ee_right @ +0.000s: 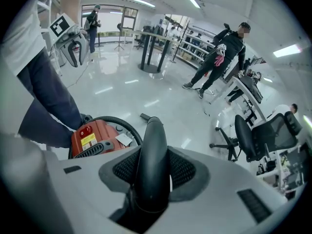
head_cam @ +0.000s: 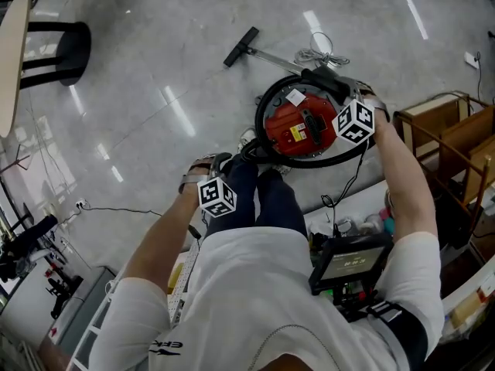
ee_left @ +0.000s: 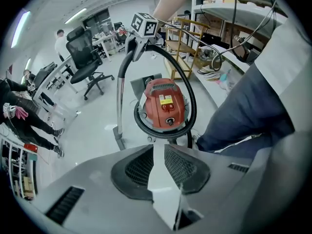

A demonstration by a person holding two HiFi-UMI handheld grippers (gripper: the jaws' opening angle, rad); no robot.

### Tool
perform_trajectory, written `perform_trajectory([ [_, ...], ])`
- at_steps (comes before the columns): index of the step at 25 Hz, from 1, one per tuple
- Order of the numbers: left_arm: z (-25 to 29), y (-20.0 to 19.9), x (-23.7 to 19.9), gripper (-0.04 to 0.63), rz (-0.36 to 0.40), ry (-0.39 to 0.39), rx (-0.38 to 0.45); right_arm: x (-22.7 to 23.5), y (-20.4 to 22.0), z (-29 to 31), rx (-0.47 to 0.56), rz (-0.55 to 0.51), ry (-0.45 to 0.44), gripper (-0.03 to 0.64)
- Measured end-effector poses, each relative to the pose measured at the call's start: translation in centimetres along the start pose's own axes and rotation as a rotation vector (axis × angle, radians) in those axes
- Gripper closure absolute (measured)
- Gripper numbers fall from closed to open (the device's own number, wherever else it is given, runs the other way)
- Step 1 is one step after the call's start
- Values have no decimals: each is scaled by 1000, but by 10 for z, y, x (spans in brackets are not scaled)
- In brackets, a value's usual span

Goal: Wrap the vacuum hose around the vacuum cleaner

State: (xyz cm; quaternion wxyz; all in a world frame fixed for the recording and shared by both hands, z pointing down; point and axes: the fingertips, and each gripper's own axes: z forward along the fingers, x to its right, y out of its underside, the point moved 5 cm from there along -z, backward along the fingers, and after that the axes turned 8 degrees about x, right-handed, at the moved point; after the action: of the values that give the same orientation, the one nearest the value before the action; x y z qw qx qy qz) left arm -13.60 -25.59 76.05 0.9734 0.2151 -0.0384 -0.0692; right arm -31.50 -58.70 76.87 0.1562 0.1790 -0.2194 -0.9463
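On a glossy grey workshop floor, at your feet, one red vacuum cleaner (head_cam: 298, 130) sits with its one black vacuum hose (head_cam: 261, 108) lying in a single ring round the canister's base.

You hold two grippers. Your right gripper (ee_right: 153, 155) is clamped on the smooth, curved black end of the hose, both pads pressed against it, above the far side of the canister. From there the hose arcs down to the ring, as the left gripper view shows. Your left gripper (ee_left: 158, 160) hangs over the near side, by your legs. Its fingers stand slightly apart, and only bare floor shows through the narrow gap.

One metal wand (head_cam: 271, 59) lies on the floor beyond the cleaner and ends in one black floor nozzle (head_cam: 240, 46). One loose coil of white cable (head_cam: 321, 52) lies just beside the wand's other end.

One wooden rack (head_cam: 445, 130) stands to your right; what its compartments hold is too dark to tell. Small bottles and clutter sit on the white table (head_cam: 363, 199) beside you.

At least two bystanders appear in the right gripper view: one in black (ee_right: 222, 57) near the desks and another (ee_right: 92, 21) far off by the doorway. One black office chair (ee_right: 248, 135) stands closer in.
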Motion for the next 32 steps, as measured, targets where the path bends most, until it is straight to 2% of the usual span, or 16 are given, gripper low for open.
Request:
perform_trajectory([
  [8, 15, 8, -10, 525, -27, -5, -5, -12, -32, 49, 79, -81, -44, 457],
  [12, 21, 18, -10, 525, -36, 7, -15, -18, -36, 68, 101, -82, -49, 457],
  [24, 41, 34, -7, 525, -32, 35, -34, -27, 4, 82, 165, -87, -46, 457],
  [32, 43, 42, -6, 525, -32, 52, -44, -31, 23, 94, 123, -59, -47, 457],
])
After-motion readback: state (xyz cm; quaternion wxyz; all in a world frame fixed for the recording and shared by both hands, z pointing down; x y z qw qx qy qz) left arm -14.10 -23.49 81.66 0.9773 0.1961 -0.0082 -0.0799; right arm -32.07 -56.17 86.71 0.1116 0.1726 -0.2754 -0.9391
